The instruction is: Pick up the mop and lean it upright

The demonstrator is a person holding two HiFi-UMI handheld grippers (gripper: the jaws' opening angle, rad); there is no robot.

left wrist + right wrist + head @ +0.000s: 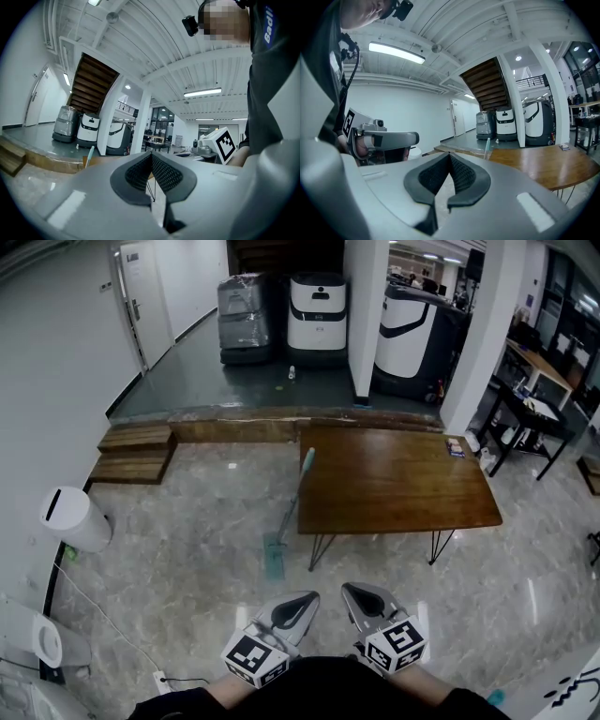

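Observation:
The mop has a teal flat head (274, 557) on the marble floor, and its thin handle (296, 493) slants up to rest against the left edge of the wooden table (394, 479). The handle's teal grip also shows in the left gripper view (89, 153) and the right gripper view (487, 145). Both grippers are held close to the person's body, well short of the mop. My left gripper (302, 601) (151, 157) is shut with nothing in it. My right gripper (352, 593) (449, 157) is shut and empty as well.
Wooden steps (136, 451) lead up to a raised grey floor with cleaning machines (317, 315) and a white pillar (366, 315). A white bin (73, 518) stands by the left wall, with a cable and power strip (159, 679) on the floor. A black desk (530, 413) is at the right.

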